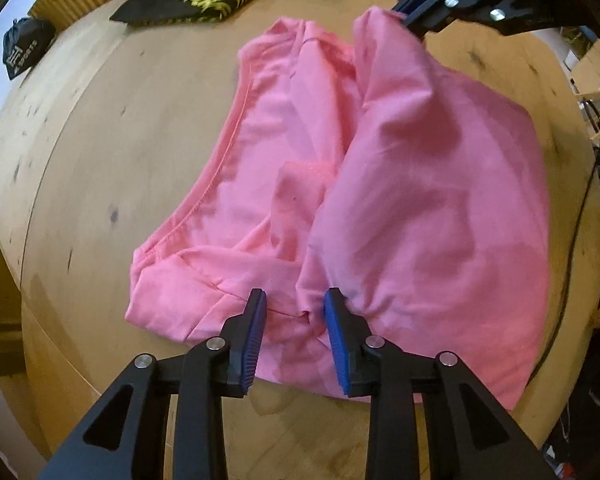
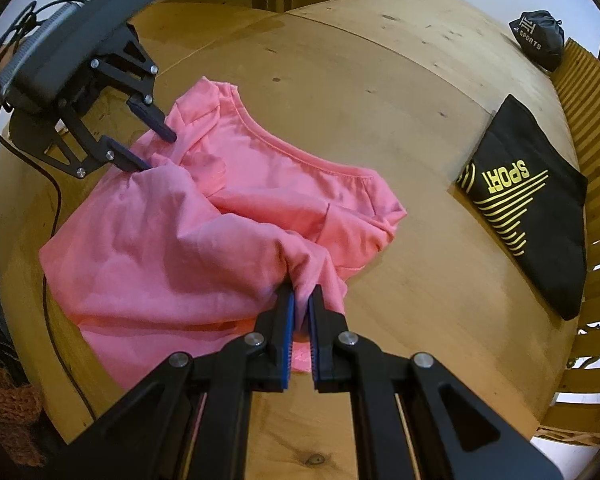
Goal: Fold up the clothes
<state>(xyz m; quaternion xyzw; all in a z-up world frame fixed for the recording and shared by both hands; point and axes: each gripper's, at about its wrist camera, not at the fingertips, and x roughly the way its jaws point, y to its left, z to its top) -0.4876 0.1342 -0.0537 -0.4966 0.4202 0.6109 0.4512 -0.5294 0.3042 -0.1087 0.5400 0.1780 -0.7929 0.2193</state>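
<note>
pink shirt (image 2: 188,232) lay half-folded on the wooden table (image 2: 340,80); left gripper (image 1: 296,300) stood spread, cloth loose between, right gripper (image 2: 301,296) pinched an edge: best released once the fold lay flat.

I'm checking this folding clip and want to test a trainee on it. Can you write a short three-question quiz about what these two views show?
1. True or false: the right gripper is clamped on a bunch of the pink shirt.
2. Which describes the left gripper? A) shut tight on the fabric B) jaws apart, with fabric between them C) holding the black garment
3. Fill in: the yellow word printed on the black garment lying on the wooden table is ____.

Key: 1 true; 2 B; 3 SPORT
</note>
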